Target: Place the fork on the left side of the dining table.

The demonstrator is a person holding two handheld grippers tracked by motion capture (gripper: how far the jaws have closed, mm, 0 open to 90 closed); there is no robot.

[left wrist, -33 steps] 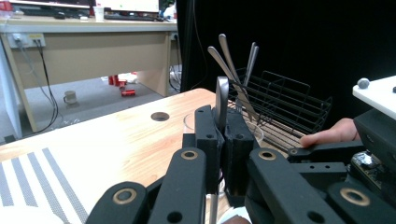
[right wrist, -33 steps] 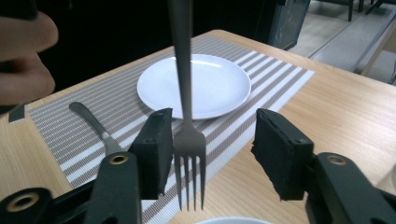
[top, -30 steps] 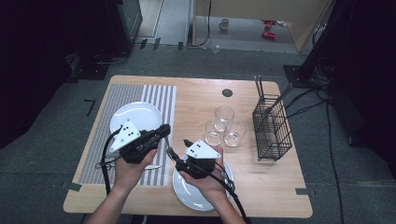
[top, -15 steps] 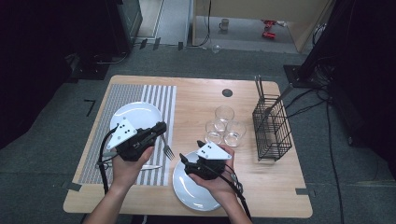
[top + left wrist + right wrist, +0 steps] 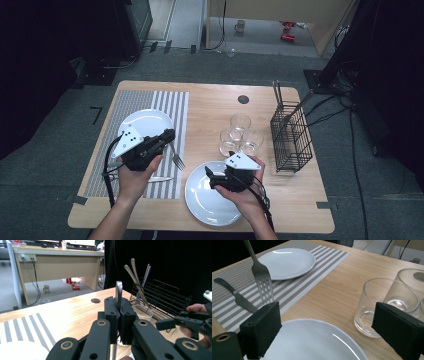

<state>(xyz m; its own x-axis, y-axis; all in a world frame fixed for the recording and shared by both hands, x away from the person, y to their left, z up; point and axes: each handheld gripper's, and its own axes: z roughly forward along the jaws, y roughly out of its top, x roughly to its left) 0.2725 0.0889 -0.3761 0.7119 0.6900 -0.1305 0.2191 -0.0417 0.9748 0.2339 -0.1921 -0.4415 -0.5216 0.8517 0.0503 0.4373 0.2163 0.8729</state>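
My left gripper is shut on a metal fork. It grips the handle, and the tines hang down over the striped placemat, as the right gripper view shows the fork. My right gripper hovers low over the near white plate. Its jaws have just been opening and stand wide apart with nothing between them. It points left toward the fork, a short gap away.
A second white plate and a knife lie on the placemat. Three glasses stand right of centre. A black wire basket with cutlery stands at the right edge.
My right gripper has drawn away from the fork, to the right and toward the table's front, and its jaws have opened wider. The left gripper still holds the fork in nearly the same place.
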